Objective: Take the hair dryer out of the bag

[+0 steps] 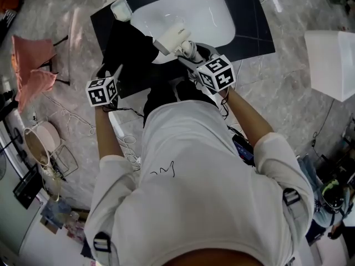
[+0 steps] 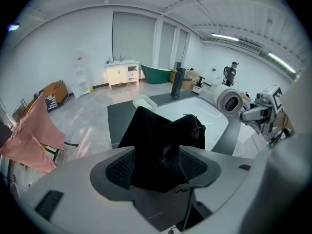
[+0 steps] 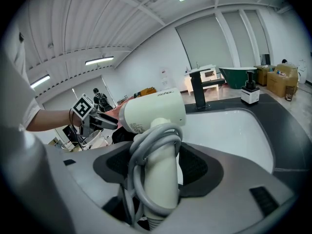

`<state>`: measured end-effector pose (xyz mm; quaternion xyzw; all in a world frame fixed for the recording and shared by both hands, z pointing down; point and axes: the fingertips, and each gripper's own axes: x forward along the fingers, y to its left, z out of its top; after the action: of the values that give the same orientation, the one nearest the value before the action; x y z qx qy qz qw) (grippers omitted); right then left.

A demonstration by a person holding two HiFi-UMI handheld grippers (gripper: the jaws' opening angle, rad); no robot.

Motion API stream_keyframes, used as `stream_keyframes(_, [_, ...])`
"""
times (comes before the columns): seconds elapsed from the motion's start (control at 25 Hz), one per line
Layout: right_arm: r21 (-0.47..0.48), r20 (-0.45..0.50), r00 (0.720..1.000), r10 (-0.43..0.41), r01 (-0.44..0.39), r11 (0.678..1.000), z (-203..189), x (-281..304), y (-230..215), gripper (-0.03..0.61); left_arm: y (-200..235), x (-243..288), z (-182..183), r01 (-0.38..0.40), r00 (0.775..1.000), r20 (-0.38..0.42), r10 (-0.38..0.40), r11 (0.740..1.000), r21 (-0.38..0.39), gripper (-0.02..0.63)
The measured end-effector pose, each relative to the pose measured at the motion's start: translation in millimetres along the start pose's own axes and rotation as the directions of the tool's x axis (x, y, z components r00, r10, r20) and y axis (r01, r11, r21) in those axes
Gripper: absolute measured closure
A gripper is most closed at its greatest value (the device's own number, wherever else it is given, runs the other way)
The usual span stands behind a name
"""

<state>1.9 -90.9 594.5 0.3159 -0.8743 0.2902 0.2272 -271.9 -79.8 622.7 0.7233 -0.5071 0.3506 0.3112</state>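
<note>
On the dark surface beside the white basin, head view: the black bag is lying slumped and emptied, while the hair dryer is being carried above the basin rim, clear of the bag. The right hand-held gripper is clamping the dryer. The left hand-held gripper is hovering at the bag's near edge, probably there to steady the fabric so that the dryer can slide free.

Left gripper view: the jaws of the left hand-held gripper are standing wide apart. The bag is showing in the gap between them, its folds peaking upward, but neither pad is pressing on it. The dryer's round nozzle is facing this camera from the right, over the basin.

Right gripper view: the right hand-held gripper is closing on the dryer's handle, which is standing upright between the pads. This grip is leaving the barrel free above the jaws. The dryer is appearing cream-white and smooth, with a short cylindrical barrel and a grey cord wound in loops around the handle, so that the pads are pinching cord and handle together.
</note>
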Motion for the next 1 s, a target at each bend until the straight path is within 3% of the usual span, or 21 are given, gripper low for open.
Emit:
stream_keyframes(0.32, [0.045,0.025,0.998,-0.051,0.05,0.998,12.1,9.9,1.5,0.298,-19.1,-30.5,30.1,0.023,0.994,0.103,-0.026,0.999,0.031,0.338])
stream_keyframes(0.48, [0.051,0.021,0.997,-0.074,0.073,0.996,13.8,11.0,2.5,0.298,-44.0,-24.4,45.1,0.071,0.98,0.182,-0.075,0.997,0.029,0.512])
stream_keyframes(0.56, [0.074,0.021,0.995,-0.096,0.094,0.993,14.0,10.1,2.2,0.298,-60.6,-18.1,52.3,0.114,0.969,0.216,-0.118,0.993,0.031,0.565])
stream_keyframes(0.68, [0.117,0.03,0.994,-0.105,0.101,0.988,14.3,16.5,13.7,0.298,-76.8,-19.0,56.5,0.164,0.954,0.248,-0.168,0.986,0.036,0.583])
stream_keyframes(0.8, [0.102,0.025,0.994,-0.108,0.105,0.989,14.7,22.8,15.9,0.298,-87.8,-14.1,64.6,0.186,0.941,0.278,-0.194,0.981,0.055,0.586])
stream_keyframes(1.0, [0.094,0.001,0.996,-0.091,0.091,0.991,8.7,28.9,11.9,0.298,-98.9,-5.6,70.4,0.206,0.938,0.272,-0.215,0.977,0.063,0.588])
